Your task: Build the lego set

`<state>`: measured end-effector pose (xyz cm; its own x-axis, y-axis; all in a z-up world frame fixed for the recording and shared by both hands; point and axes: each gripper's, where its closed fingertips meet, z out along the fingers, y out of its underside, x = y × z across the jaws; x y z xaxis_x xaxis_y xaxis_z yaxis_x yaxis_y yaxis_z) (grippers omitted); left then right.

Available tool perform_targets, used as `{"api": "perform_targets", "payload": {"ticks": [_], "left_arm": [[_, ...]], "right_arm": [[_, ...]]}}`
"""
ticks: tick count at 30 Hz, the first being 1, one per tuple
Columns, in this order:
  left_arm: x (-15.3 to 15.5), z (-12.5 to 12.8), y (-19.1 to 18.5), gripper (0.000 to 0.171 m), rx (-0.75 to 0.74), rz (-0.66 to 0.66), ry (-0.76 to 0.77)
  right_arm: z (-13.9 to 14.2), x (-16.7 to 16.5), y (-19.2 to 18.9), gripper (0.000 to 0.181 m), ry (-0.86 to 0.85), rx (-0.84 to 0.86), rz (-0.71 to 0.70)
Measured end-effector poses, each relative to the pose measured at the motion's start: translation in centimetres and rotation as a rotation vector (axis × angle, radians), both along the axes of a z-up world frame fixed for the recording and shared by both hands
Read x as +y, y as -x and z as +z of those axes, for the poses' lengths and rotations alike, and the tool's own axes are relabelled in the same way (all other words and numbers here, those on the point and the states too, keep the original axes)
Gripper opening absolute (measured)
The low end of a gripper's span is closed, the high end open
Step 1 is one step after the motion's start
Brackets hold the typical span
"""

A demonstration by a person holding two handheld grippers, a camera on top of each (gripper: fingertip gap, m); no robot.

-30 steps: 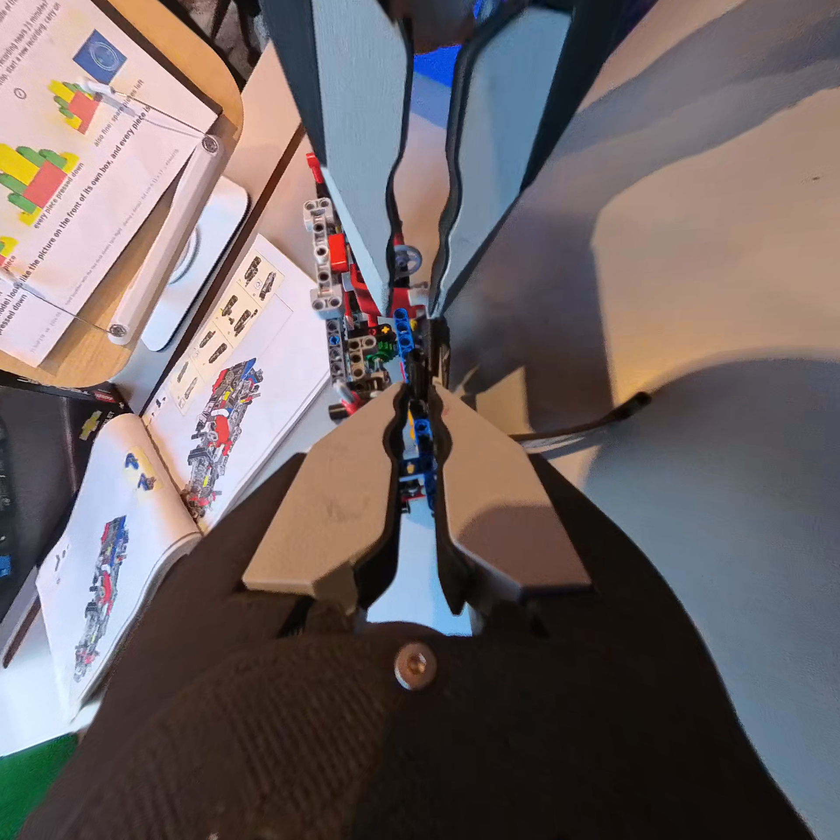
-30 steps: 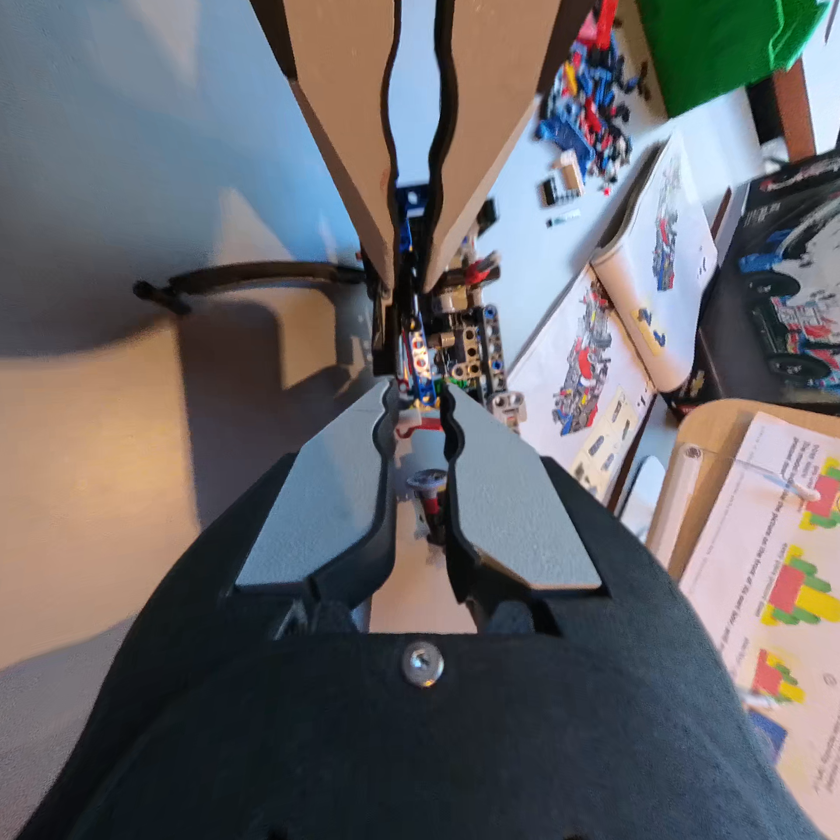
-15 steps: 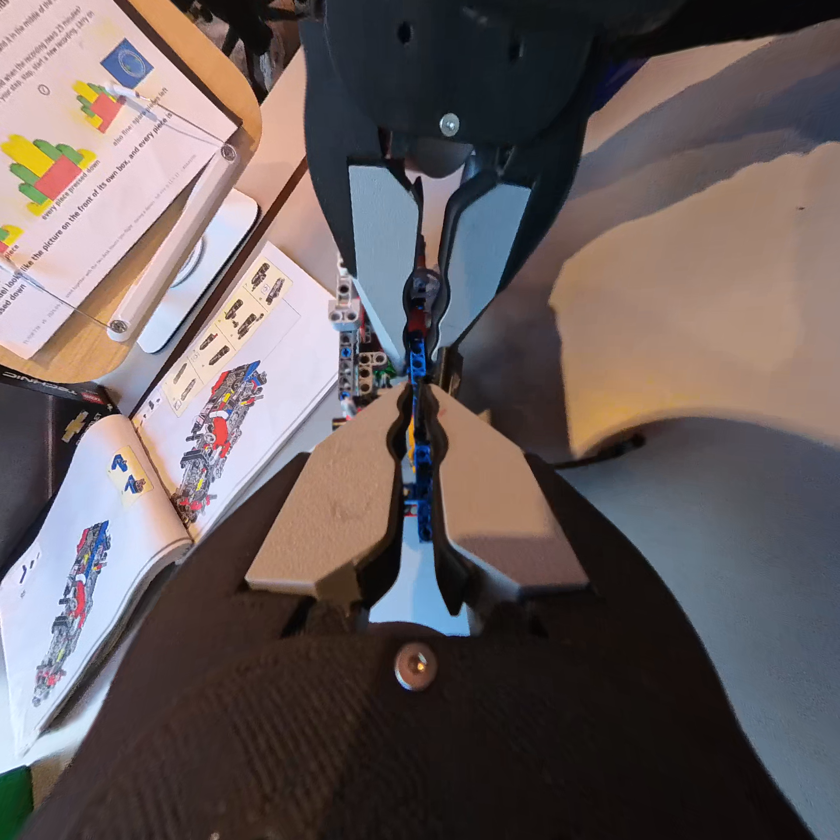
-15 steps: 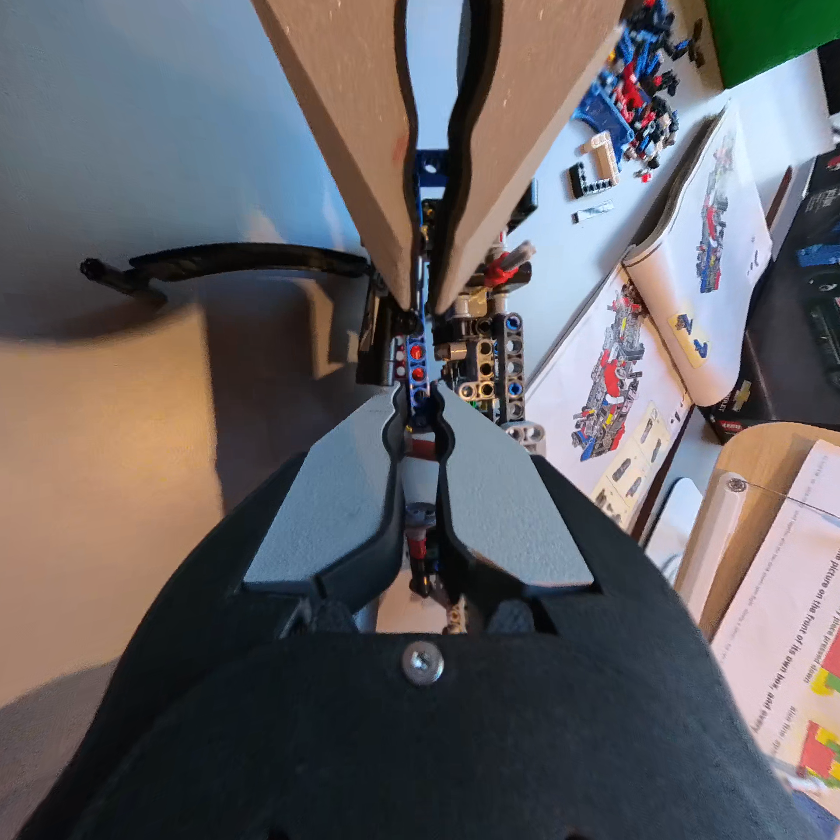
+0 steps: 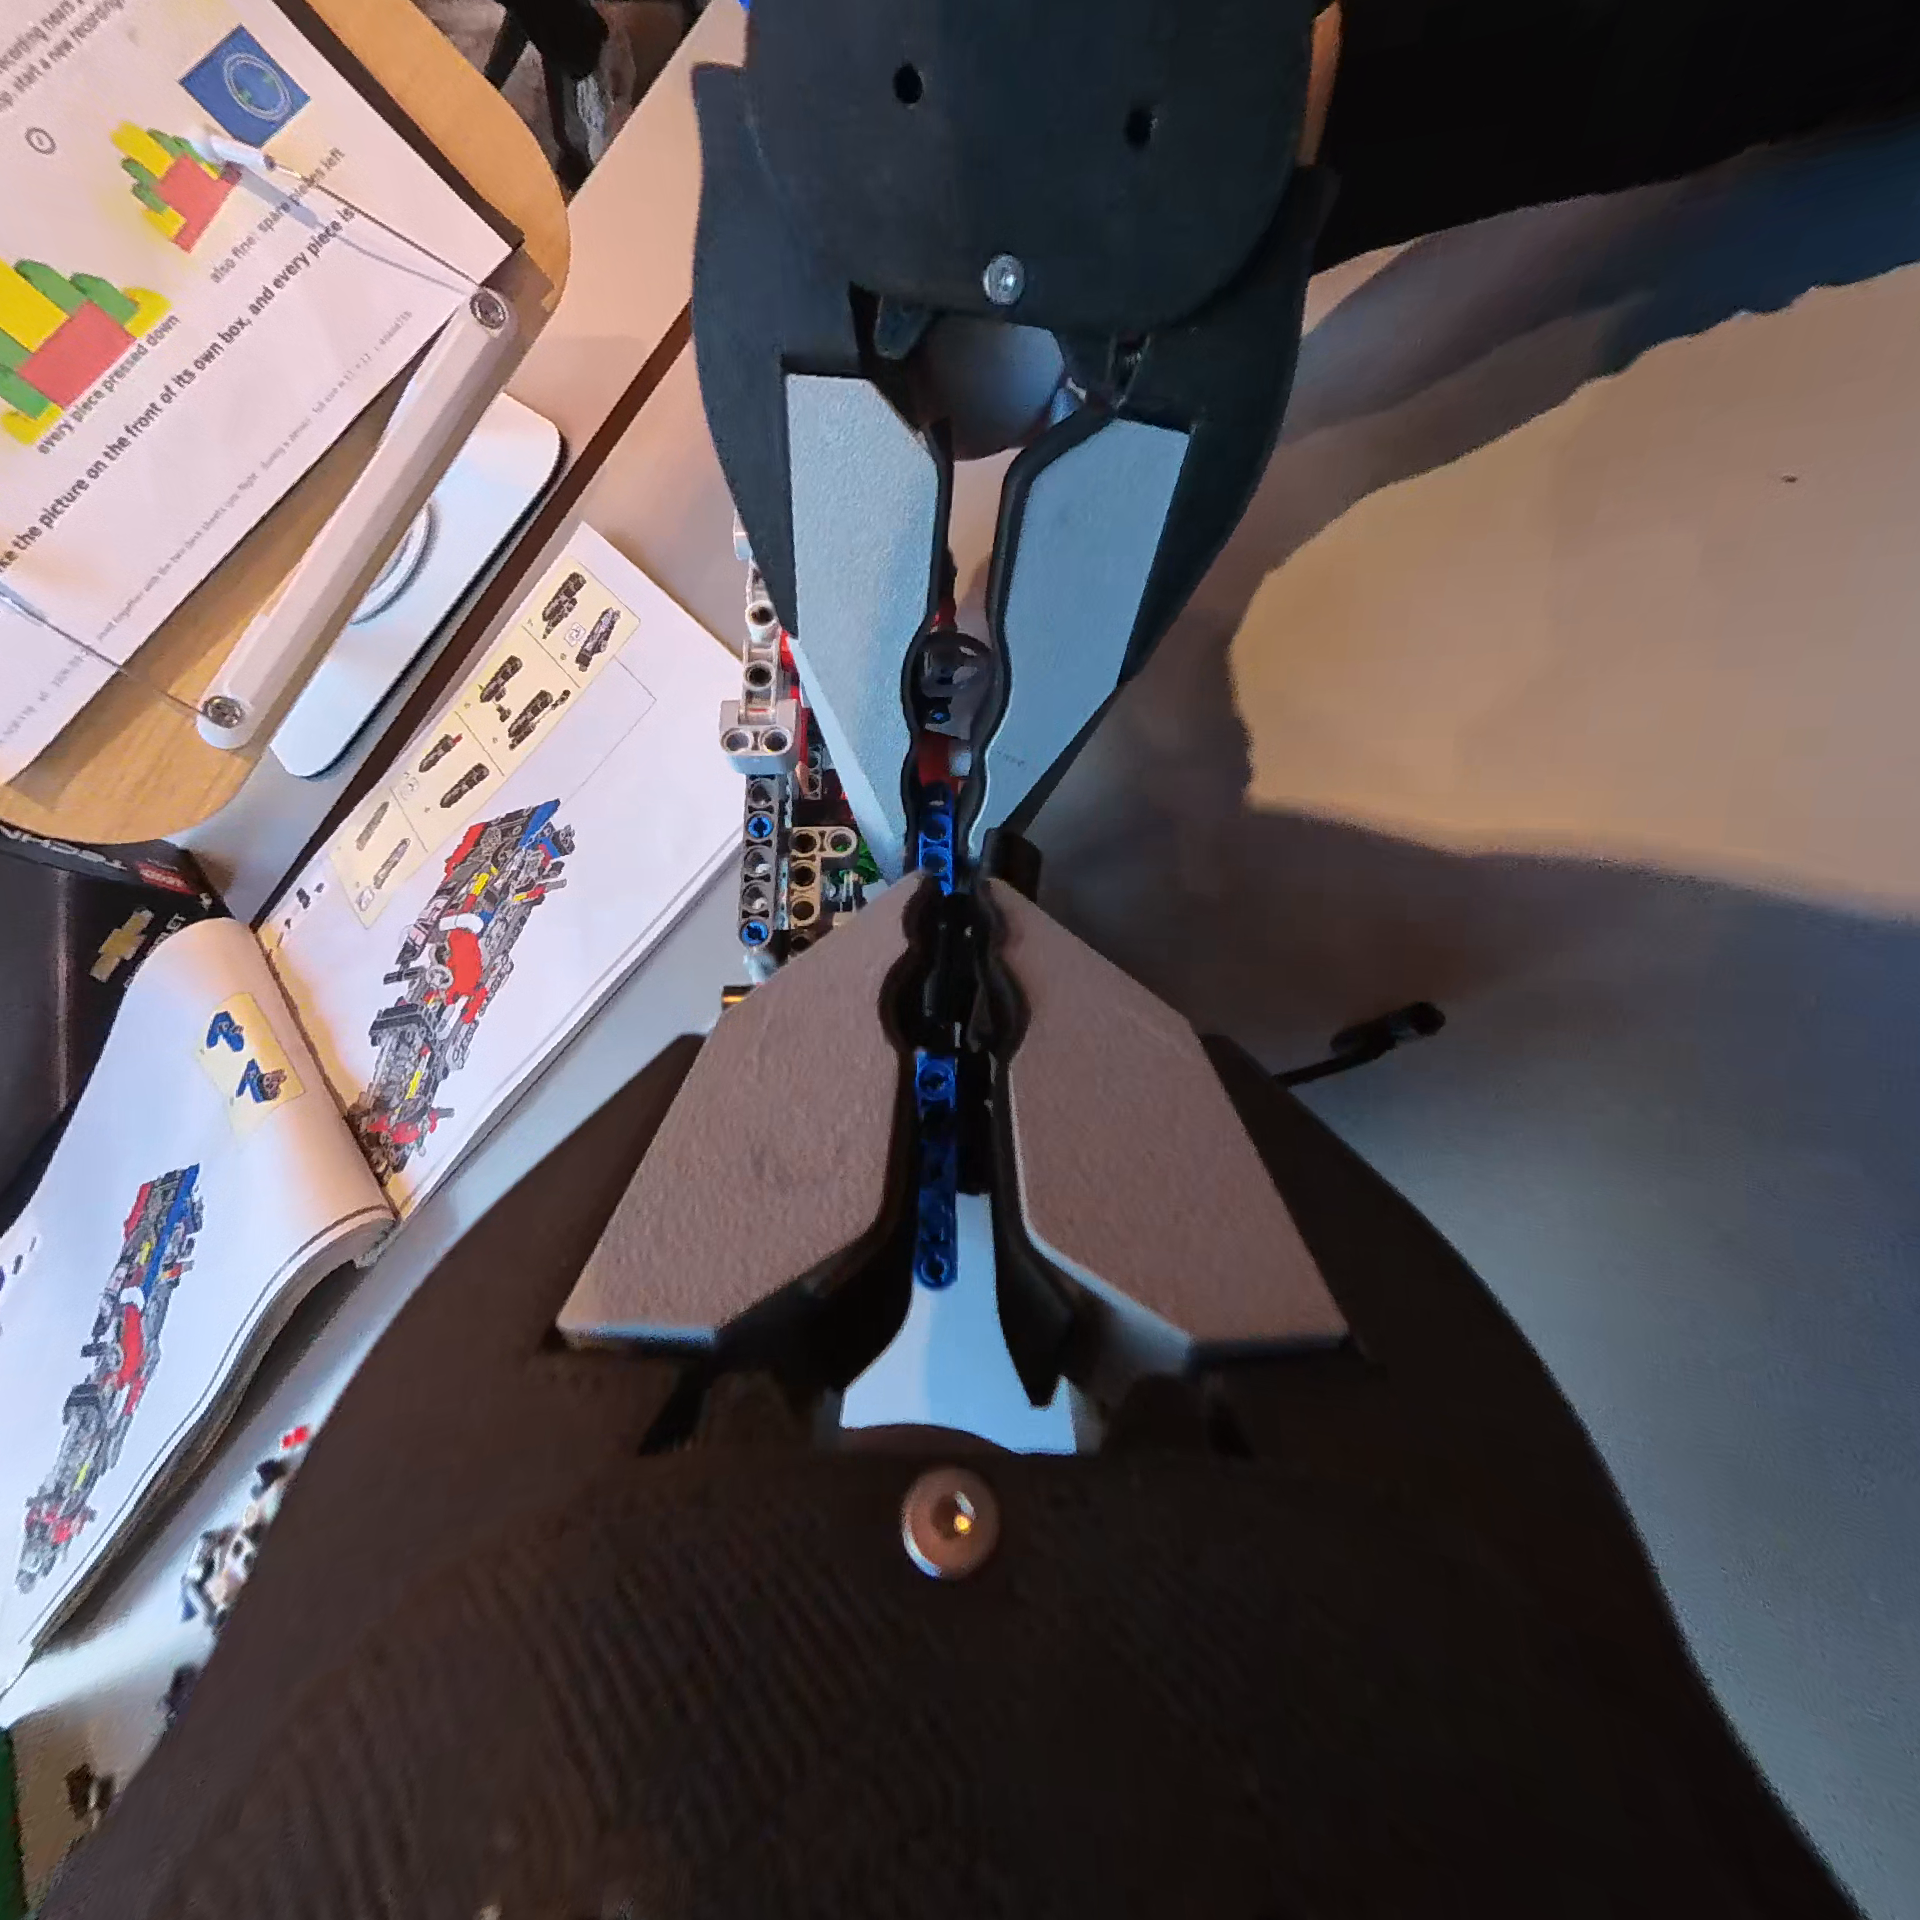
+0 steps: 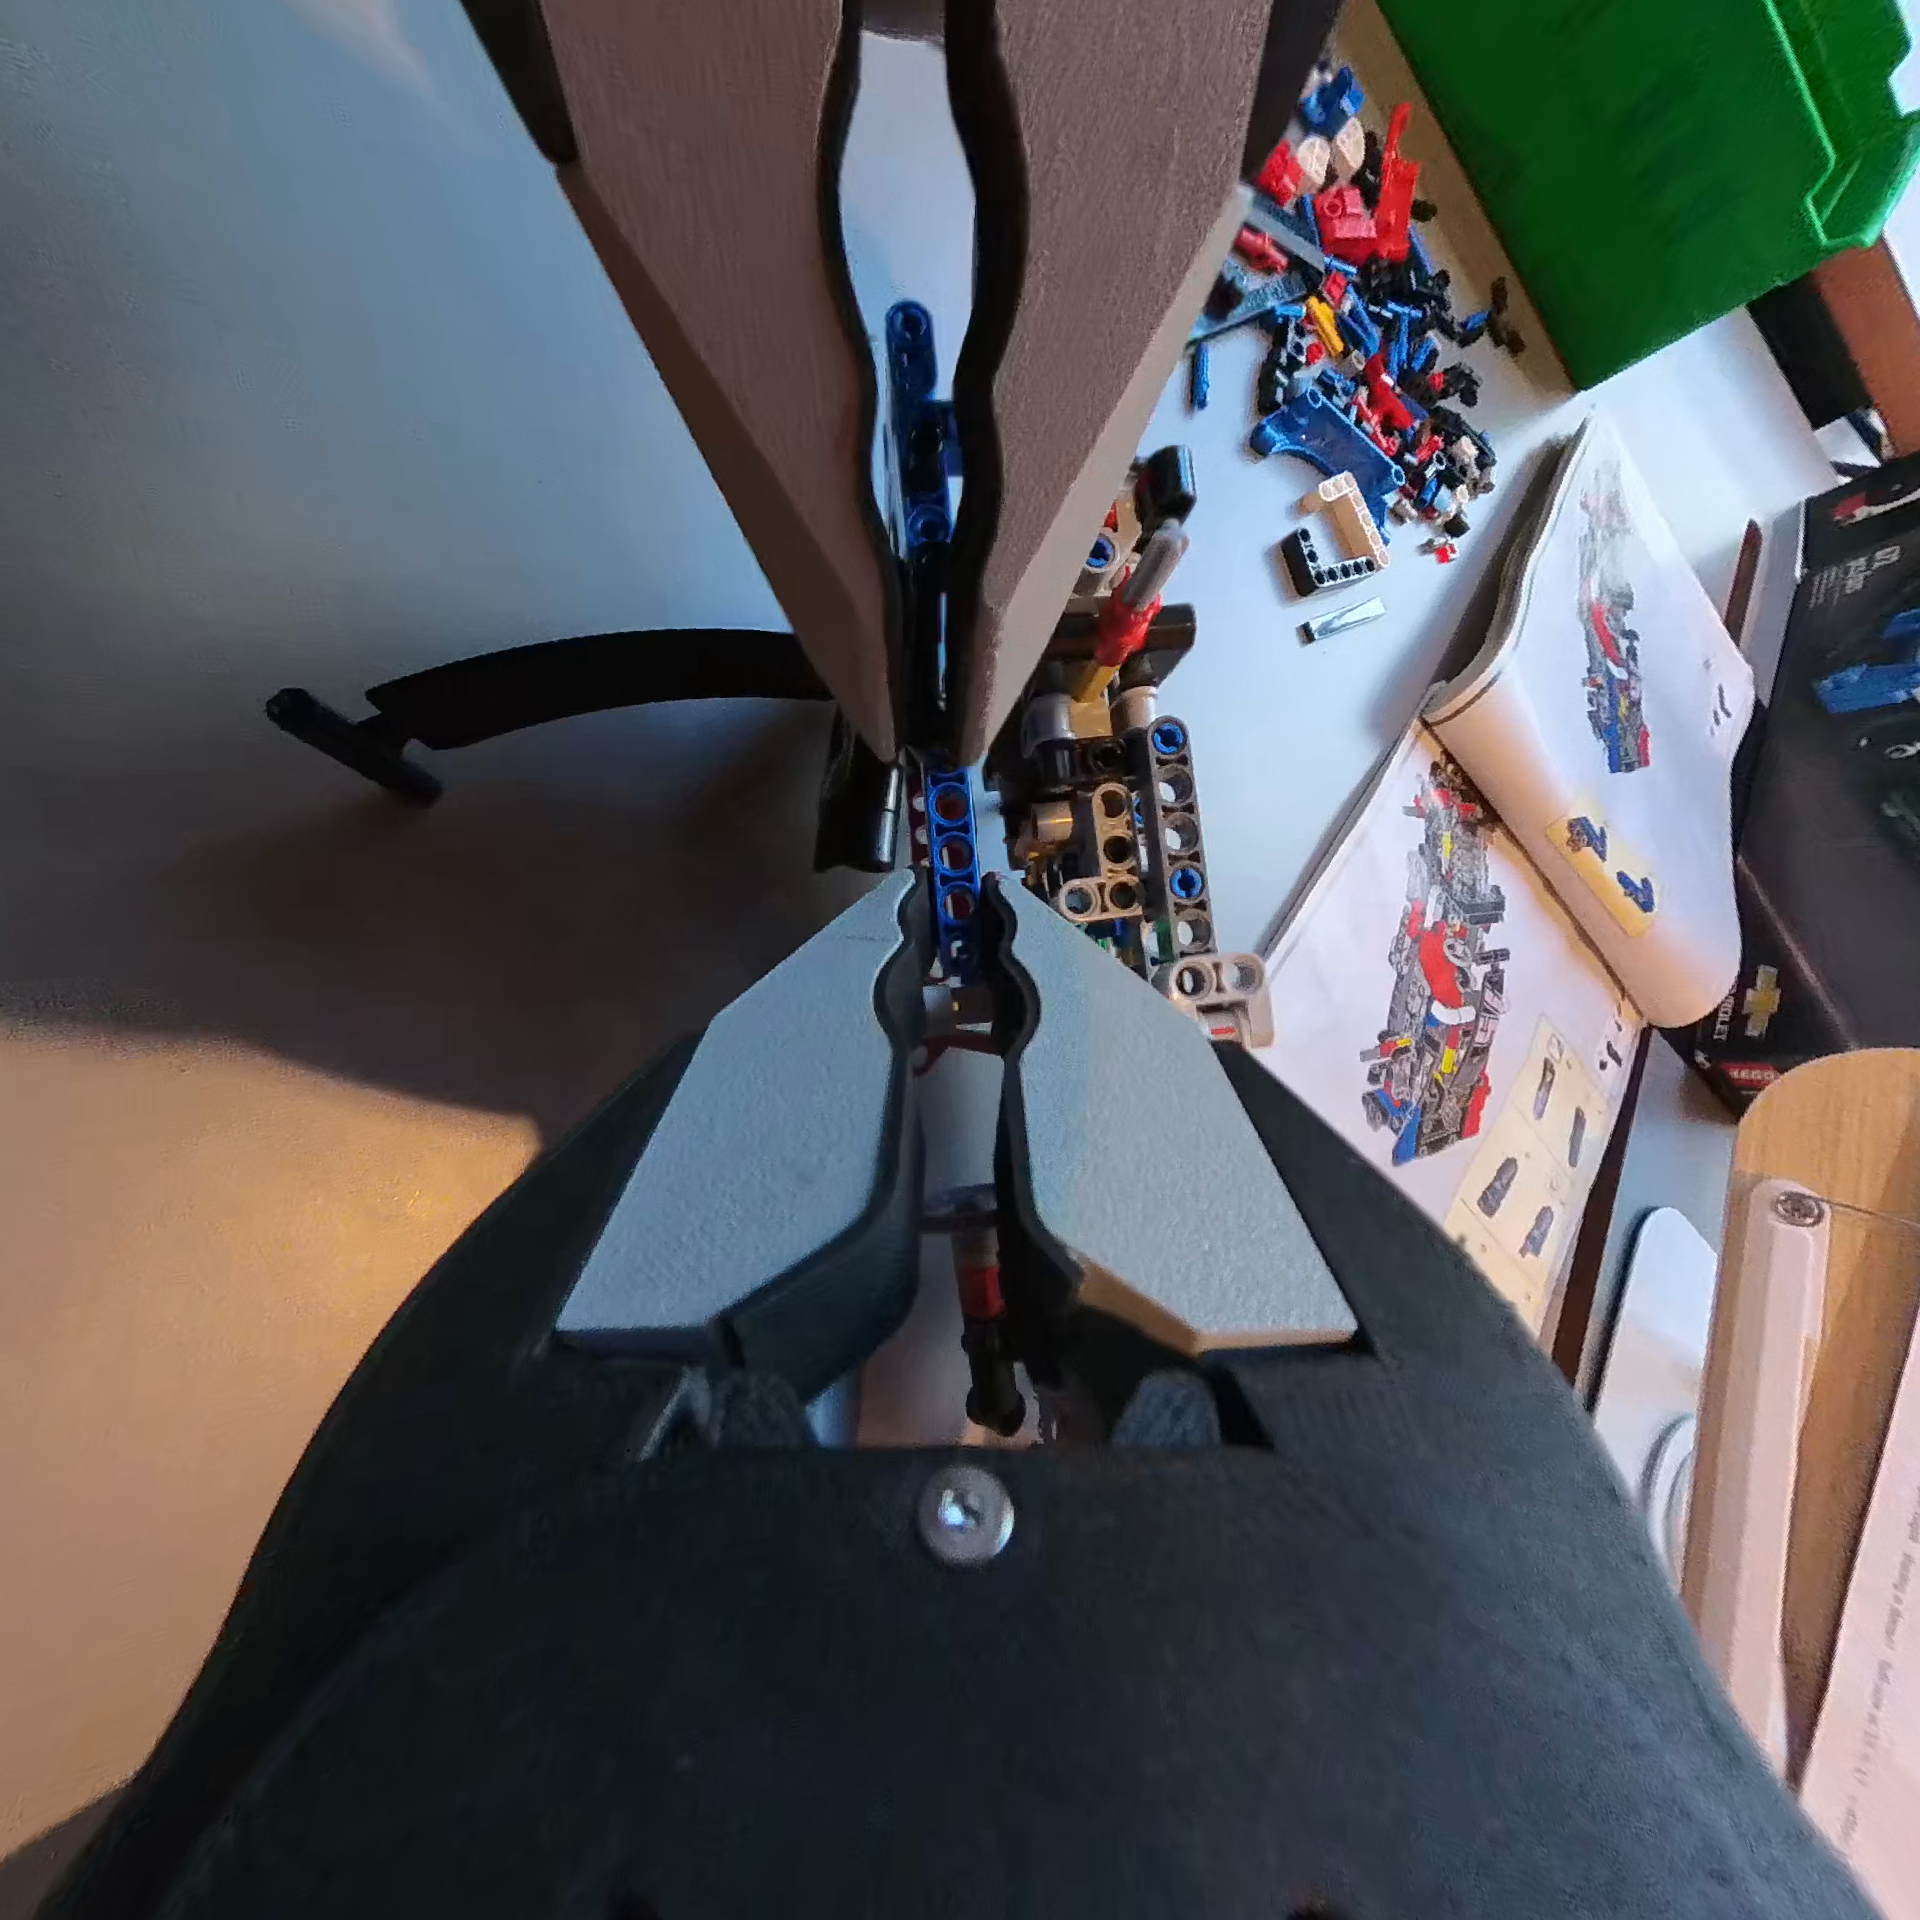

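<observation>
A half-built lego model [image 6: 1132, 831] of grey, black and tan beams is held above the white table [image 6: 1299, 727] between both grippers. A long blue beam [image 6: 951, 842] runs along its side. My right gripper [image 6: 951, 899] is shut on one end of the model, with the blue beam between its tips and a red and black axle [image 6: 982, 1299] deeper between the fingers. My left gripper [image 5: 951, 899] is shut on the other end of the blue beam [image 5: 935, 1143]. The two grippers face each other, tips almost touching. A black curved piece [image 6: 582, 675] sticks out from the model's side.
A pile of loose pieces [image 6: 1351, 312] lies by a green bin [image 6: 1662, 156]. An open instruction booklet [image 5: 468, 935] lies beside the model, also seen in the right wrist view [image 6: 1455, 935]. A black set box [image 6: 1849, 727] and a wooden stand with a printed sheet [image 5: 208, 260] lie beyond it. Some 4 centimetres of space lies between my two pairs of fingers.
The right gripper has drawn back along the model and its fingers have closed on the blue beam's end. The left gripper stays shut on the beam.
</observation>
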<state>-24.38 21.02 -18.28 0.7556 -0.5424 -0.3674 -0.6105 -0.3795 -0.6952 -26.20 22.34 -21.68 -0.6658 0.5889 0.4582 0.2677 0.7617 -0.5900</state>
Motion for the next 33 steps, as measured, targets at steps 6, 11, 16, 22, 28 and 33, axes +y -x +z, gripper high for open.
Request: {"api": "perform_targets", "payload": {"ticks": [6,11,16,22,28,33], "left_arm": [[-1.0,0.2,0.8,0.006,0.023,0.023,0.016],[-1.5,-0.1,1.3,0.004,-0.012,0.049,0.033],[-1.4,-0.8,0.7,0.008,0.024,0.020,0.092],[-2.0,0.3,1.0,0.006,0.024,0.032,0.067],[-2.0,0.0,0.9,0.000,0.039,0.029,0.062],[-1.8,0.6,1.0,0.000,0.047,0.046,-0.038]], "right_arm": [[0.0,-0.4,0.0,0.005,0.020,-0.033,-0.046],[-0.1,-0.6,0.1,0.005,0.050,-0.041,-0.054],[0.0,-1.0,0.2,0.005,0.054,-0.014,-0.033],[0.1,-1.3,-0.1,0.004,0.065,-0.022,-0.003],[0.1,-1.2,0.0,0.004,0.057,-0.014,-0.017],[0.4,-1.7,-0.2,0.004,0.069,-0.021,0.002]]}}
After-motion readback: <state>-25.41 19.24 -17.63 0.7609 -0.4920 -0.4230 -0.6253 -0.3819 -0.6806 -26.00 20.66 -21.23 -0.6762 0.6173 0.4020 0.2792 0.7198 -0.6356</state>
